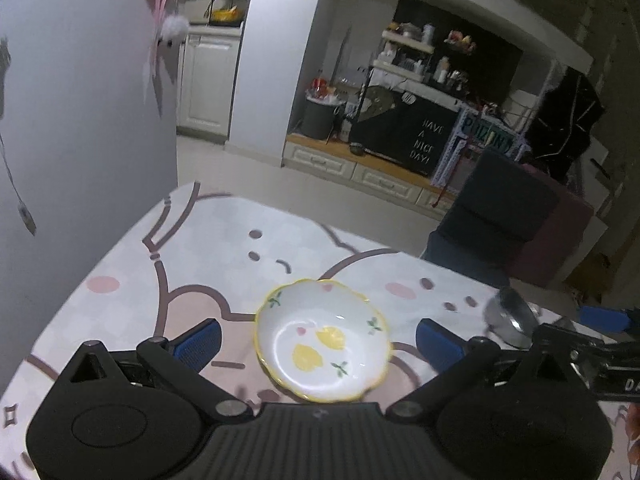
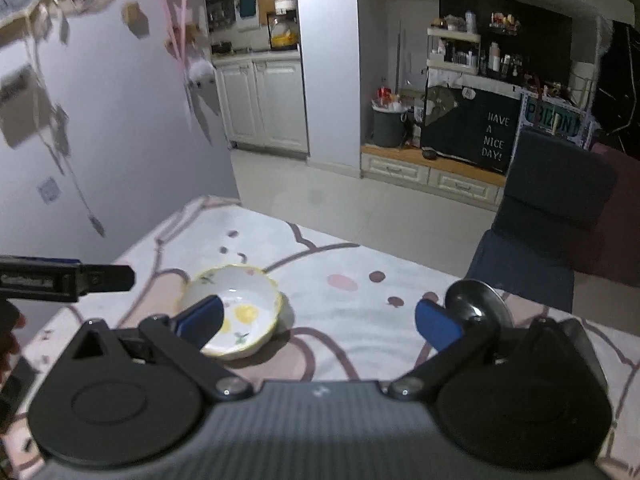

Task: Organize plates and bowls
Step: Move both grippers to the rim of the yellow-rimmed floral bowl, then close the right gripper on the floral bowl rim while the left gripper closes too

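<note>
A white bowl with a yellow wavy rim and lemon pattern (image 1: 323, 340) sits on the pink cartoon tablecloth (image 1: 120, 312), right between the blue pads of my left gripper (image 1: 318, 340), which is open around it without touching. In the right wrist view the same bowl (image 2: 236, 312) lies left of centre, partly behind the left pad. My right gripper (image 2: 318, 322) is open and holds nothing. A shiny steel bowl (image 2: 478, 308) stands behind its right finger, and shows at the right edge in the left wrist view (image 1: 510, 320).
The table's far edge (image 2: 400, 256) drops to a tiled floor. A dark chair (image 2: 548, 216) stands past the far right corner. A grey wall (image 1: 80, 120) runs close along the left side. The other gripper (image 1: 600, 356) reaches in from the right.
</note>
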`<state>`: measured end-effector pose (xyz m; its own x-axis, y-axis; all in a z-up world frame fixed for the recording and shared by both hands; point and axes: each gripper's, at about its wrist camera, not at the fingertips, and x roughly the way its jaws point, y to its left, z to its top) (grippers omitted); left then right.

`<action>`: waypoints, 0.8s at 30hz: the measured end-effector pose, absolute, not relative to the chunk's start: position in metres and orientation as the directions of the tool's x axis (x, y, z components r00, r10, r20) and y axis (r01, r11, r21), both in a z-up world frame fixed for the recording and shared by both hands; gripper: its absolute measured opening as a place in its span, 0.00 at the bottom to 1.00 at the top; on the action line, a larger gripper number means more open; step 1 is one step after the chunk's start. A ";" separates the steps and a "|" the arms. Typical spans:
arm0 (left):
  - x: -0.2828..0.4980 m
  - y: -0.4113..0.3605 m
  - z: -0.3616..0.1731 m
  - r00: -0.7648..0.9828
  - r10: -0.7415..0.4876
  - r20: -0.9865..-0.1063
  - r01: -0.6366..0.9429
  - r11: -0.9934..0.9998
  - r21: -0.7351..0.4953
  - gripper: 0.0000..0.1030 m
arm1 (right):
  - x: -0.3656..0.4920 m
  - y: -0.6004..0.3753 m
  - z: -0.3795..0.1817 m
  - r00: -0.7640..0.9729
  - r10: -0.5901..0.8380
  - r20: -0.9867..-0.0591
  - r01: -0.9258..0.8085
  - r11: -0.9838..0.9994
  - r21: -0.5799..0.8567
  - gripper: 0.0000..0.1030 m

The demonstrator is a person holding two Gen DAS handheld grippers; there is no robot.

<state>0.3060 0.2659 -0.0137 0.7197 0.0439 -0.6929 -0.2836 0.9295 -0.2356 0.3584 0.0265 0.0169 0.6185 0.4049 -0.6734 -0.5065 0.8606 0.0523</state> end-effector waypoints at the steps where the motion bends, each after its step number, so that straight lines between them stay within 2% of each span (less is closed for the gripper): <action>1: 0.312 0.272 -0.023 0.716 0.040 -0.697 -0.290 0.925 -0.245 0.97 | 0.369 0.034 0.008 0.611 0.396 -0.685 -0.506 0.861 0.046 0.99; 8: 0.334 0.322 -0.082 0.670 -0.019 -0.742 -0.381 0.849 -0.366 0.68 | 0.424 0.076 -0.037 0.500 0.432 -0.751 -0.518 0.844 0.140 0.85; 9: 0.335 0.326 -0.087 0.669 -0.031 -0.743 -0.389 0.837 -0.384 0.60 | 0.430 0.081 -0.043 0.478 0.444 -0.758 -0.525 0.836 0.158 0.80; 13: 0.342 0.337 -0.106 0.669 -0.085 -0.738 -0.397 0.799 -0.452 0.46 | 0.449 0.104 -0.066 0.400 0.464 -0.790 -0.524 0.823 0.218 0.60; 17: 0.352 0.334 -0.117 0.659 -0.122 -0.742 -0.377 0.800 -0.466 0.27 | 0.456 0.117 -0.087 0.351 0.452 -0.820 -0.501 0.830 0.243 0.49; 19: 0.355 0.333 -0.122 0.651 -0.113 -0.750 -0.384 0.803 -0.455 0.24 | 0.462 0.124 -0.098 0.330 0.441 -0.835 -0.491 0.836 0.247 0.42; 21: 0.357 0.334 -0.125 0.648 -0.111 -0.754 -0.394 0.798 -0.456 0.19 | 0.469 0.128 -0.110 0.320 0.420 -0.849 -0.474 0.847 0.241 0.39; 24: 0.359 0.337 -0.130 0.640 -0.097 -0.763 -0.404 0.801 -0.441 0.10 | 0.473 0.130 -0.119 0.303 0.422 -0.854 -0.463 0.849 0.256 0.25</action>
